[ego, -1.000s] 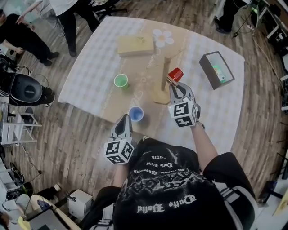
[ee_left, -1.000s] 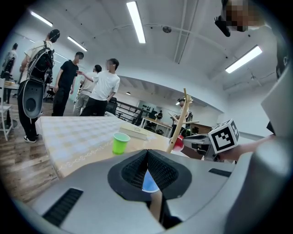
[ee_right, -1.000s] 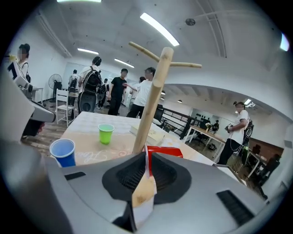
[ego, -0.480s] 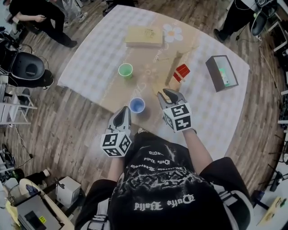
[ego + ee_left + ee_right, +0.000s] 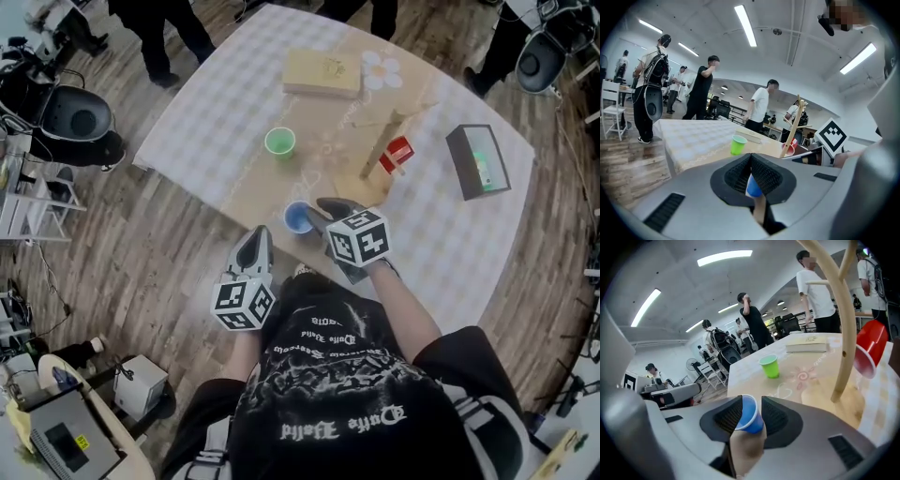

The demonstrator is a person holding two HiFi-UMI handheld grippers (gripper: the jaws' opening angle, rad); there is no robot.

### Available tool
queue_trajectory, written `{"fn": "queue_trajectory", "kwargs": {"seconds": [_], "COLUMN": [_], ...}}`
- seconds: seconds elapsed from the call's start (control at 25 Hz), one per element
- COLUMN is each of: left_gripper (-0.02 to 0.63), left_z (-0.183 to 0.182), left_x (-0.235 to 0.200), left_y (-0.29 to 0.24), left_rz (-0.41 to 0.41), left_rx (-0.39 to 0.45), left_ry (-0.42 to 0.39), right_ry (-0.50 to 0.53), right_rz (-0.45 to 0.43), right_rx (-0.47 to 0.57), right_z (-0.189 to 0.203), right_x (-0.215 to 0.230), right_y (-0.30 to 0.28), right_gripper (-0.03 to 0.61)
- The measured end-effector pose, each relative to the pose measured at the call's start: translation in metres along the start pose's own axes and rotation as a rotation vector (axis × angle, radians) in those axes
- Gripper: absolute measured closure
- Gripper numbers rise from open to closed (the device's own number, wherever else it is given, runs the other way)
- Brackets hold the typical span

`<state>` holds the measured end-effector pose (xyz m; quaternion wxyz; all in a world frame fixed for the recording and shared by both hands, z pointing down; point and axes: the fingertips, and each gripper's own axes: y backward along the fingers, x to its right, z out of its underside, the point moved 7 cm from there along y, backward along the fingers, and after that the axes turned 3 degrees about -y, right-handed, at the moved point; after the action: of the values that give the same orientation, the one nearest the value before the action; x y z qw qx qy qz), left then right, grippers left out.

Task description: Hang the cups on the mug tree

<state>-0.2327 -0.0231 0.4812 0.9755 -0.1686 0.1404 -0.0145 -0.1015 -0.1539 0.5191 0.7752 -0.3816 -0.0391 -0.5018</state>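
Mug tree (image 5: 380, 150) stands on tablecloth (image 5: 216, 122) above plank floor (image 5: 159, 253).

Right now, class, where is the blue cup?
Head view, centre: the blue cup stands near the table's front edge, between the right gripper's tongs, which have just been opening.

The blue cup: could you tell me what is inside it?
The blue cup looks empty from above, only blue inner wall showing; from the right gripper view its side hides the bottom.
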Motion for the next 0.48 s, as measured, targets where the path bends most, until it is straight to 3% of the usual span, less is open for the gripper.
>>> {"fn": "queue_trajectory", "kwargs": {"seconds": [0.2,0.36,0.48], "left_gripper": [0.594,0.594,0.594], "left_z": [-0.0007,-0.0018,-0.0014], "left_x": [-0.006,-0.0054,-0.0045], "left_y": [0.005,0.0046,0.0013], "left_rz": [-0.021,-0.019,-0.016], "left_rx": [-0.005,-0.005,-0.005], "left_ry": [0.009,0.005,0.003], "right_ry": [0.007,0.026,0.03], "right_rz": [0.0,0.045,0.052], "right_rx": [-0.057,-0.049,-0.061], "right_z": [0.0038,0.0022,0.0024], "right_x": [-0.0047,-0.0023,0.0031], "right_y": [-0.0114,-0.0115,-0.013], "right_gripper": [0.445,0.543,0.551]}}
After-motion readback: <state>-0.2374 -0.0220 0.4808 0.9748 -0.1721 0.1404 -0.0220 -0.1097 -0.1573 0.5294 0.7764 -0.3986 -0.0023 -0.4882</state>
